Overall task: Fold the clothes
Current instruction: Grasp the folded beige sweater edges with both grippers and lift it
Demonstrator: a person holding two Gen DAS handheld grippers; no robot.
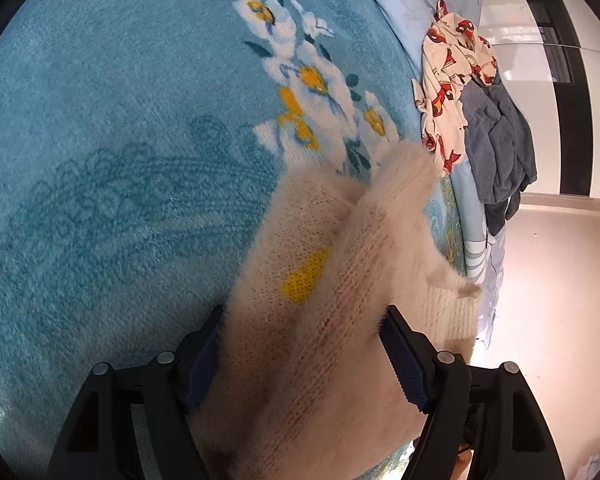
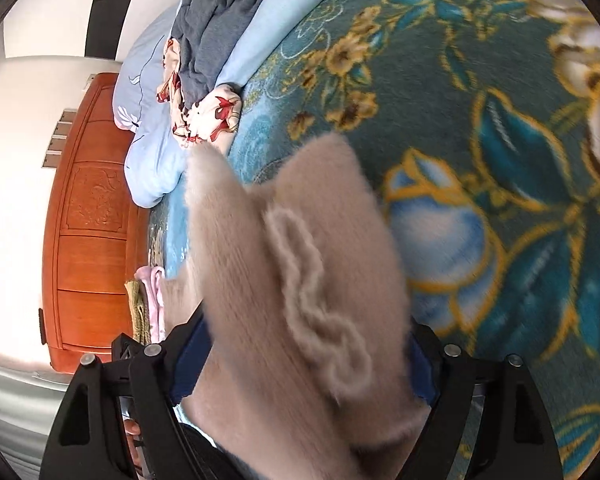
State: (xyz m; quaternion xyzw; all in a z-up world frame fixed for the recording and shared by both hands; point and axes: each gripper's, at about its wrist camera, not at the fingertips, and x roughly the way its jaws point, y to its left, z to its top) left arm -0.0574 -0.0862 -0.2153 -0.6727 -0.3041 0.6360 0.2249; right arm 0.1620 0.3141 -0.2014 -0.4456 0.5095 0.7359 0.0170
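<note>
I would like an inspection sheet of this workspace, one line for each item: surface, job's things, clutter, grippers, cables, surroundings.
Surface: teal plush floral blanket covering a bed.
Job's things: fluffy cream knitted sweater with a yellow patch, held up over the blanket.
Clutter: crumpled cream red-printed garment and dark grey fleece garment piled at the blanket's edge; pale blue quilt.
Grippers: left gripper and right gripper, jaws closed on the sweater.
Cables: nothing seen.
Surroundings: carved orange wooden headboard, white wall.
</note>
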